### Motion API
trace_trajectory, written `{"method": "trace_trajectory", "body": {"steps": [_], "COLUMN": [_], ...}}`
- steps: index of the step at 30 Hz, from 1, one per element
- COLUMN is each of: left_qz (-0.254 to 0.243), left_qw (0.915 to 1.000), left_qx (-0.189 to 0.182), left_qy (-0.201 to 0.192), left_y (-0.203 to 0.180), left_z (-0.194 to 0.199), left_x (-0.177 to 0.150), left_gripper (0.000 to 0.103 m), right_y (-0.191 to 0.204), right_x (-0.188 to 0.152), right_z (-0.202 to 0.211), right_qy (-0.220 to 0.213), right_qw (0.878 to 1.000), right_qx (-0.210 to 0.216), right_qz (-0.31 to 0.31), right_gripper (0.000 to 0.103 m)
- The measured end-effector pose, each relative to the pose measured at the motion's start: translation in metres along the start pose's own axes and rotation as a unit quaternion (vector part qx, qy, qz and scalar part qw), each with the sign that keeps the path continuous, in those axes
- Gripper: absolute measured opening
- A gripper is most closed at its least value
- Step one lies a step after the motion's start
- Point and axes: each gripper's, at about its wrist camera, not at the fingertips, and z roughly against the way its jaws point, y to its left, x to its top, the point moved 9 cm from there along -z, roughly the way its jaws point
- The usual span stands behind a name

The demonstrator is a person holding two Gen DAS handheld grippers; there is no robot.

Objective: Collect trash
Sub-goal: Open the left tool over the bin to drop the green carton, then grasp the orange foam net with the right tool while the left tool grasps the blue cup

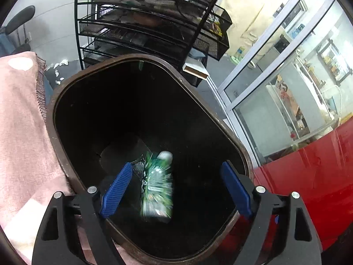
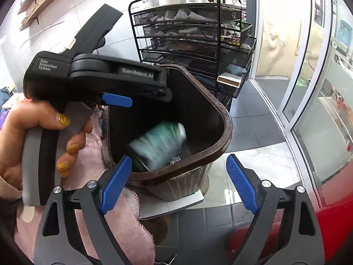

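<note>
lying blurred inside brown bin (image 1: 211, 114), green bottle (image 1: 157, 187); both hand-held grippers spread, empty

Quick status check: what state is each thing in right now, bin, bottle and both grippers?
Brown plastic trash bin: upright, lidless.
Green-labelled plastic bottle: blurred, inside the bin, touching no pad.
Left gripper: open, above the bin's mouth.
Right gripper: open, empty, beside the bin.
Black wire rack: shelves cluttered.
</note>
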Motion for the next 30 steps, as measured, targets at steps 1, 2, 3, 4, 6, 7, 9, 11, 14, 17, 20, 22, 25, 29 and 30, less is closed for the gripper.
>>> {"method": "trace_trajectory", "body": {"steps": [1,2,3,4,6,7,9,11,14,17,20,22,25,29,30], "left_qz": [0.0,-0.001,-0.001,-0.003,-0.01,-0.015,-0.03,-0.038,-0.038,-0.034,-0.031,-0.027,-0.012,0.014,0.021], "left_qw": [1.0,1.0,1.0,0.9999,0.9995,0.9991,0.9972,0.9952,0.9926,0.9897,0.9861,0.9831,0.9781,0.9717,0.97], "left_qx": [0.0,-0.001,0.0,0.001,0.012,0.018,0.031,0.04,0.047,0.058,0.077,0.09,0.106,0.127,0.13], "left_qy": [-0.002,-0.005,-0.008,-0.012,-0.028,-0.036,-0.061,-0.081,-0.105,-0.126,-0.144,-0.157,-0.179,-0.199,-0.204], "left_y": [0.0,0.0,0.0,0.0,0.0,0.0,-0.001,0.001,0.005,0.014,0.023,0.032,0.048,0.073,0.078], "left_z": [0.003,0.005,0.009,0.012,0.024,0.029,0.045,0.059,0.079,0.097,0.113,0.126,0.145,0.17,0.175], "left_x": [-0.001,-0.001,-0.001,-0.001,-0.003,-0.003,-0.004,-0.006,-0.013,-0.024,-0.035,-0.044,-0.056,-0.074,-0.078], "left_gripper": [0.082,0.083,0.084,0.084,0.086,0.087,0.09,0.092,0.093,0.094,0.094,0.094,0.094,0.094,0.094], "right_y": [0.001,0.001,0.002,0.002,0.001,0.001,0.0,0.0,0.003,0.009,0.019,0.03,0.045,0.071,0.078], "right_x": [-0.001,-0.001,-0.002,-0.002,-0.001,-0.001,-0.001,-0.001,-0.002,0.0,0.002,0.004,0.007,0.011,0.012], "right_z": [0.0,0.0,0.0,0.0,0.0,0.0,0.0,0.0,0.001,0.002,0.004,0.005,0.005,0.008,0.009], "right_qy": [0.001,0.001,0.0,0.0,-0.001,-0.001,-0.001,-0.002,-0.001,-0.004,-0.01,-0.012,-0.014,-0.016,-0.018], "right_qw": [1.0,1.0,1.0,1.0,1.0,1.0,1.0,1.0,1.0,1.0,1.0,0.999,0.998,0.996,0.995], "right_qx": [0.001,0.002,0.002,0.003,0.002,0.001,0.001,-0.001,0.002,0.008,0.018,0.026,0.039,0.061,0.067], "right_qz": [0.0,0.001,0.001,0.002,0.001,0.001,0.001,0.001,0.003,0.009,0.019,0.029,0.043,0.063,0.07], "right_gripper": [0.087,0.087,0.087,0.087,0.087,0.087,0.087,0.087,0.087,0.088,0.09,0.09,0.09,0.09,0.09]}}
